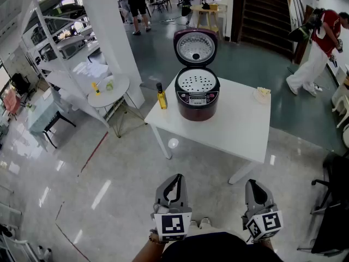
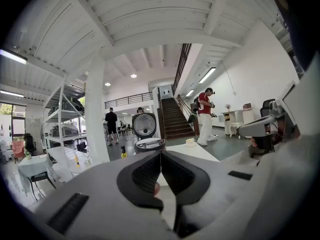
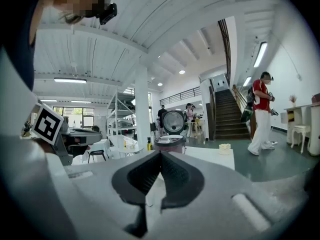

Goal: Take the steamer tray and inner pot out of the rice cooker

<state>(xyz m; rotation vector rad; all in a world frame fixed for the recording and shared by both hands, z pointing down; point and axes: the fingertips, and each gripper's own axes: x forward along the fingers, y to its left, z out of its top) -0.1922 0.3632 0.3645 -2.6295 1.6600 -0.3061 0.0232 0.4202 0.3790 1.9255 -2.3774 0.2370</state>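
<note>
- Head view: rice cooker (image 1: 197,94) on the white table (image 1: 229,127), lid (image 1: 195,48) raised. The steamer tray (image 1: 197,82) sits in its mouth. The inner pot is not seen, likely beneath the tray. The cooker stands well ahead of both tongs, with open floor between. The left gripper (image 1: 177,179) is more nearly in line with it than the right gripper (image 1: 252,184).
- Left gripper view: jaws pressed together, nothing between them. The cooker shows just above the tips, a shade left.
- Right gripper view: jaws likewise closed and empty. The cooker shows just over the tips, a shade right.

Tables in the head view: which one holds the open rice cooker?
The large rectangular white table, where the rice cooker stands beside a yellow bottle. The small round table holds only small items.
</note>
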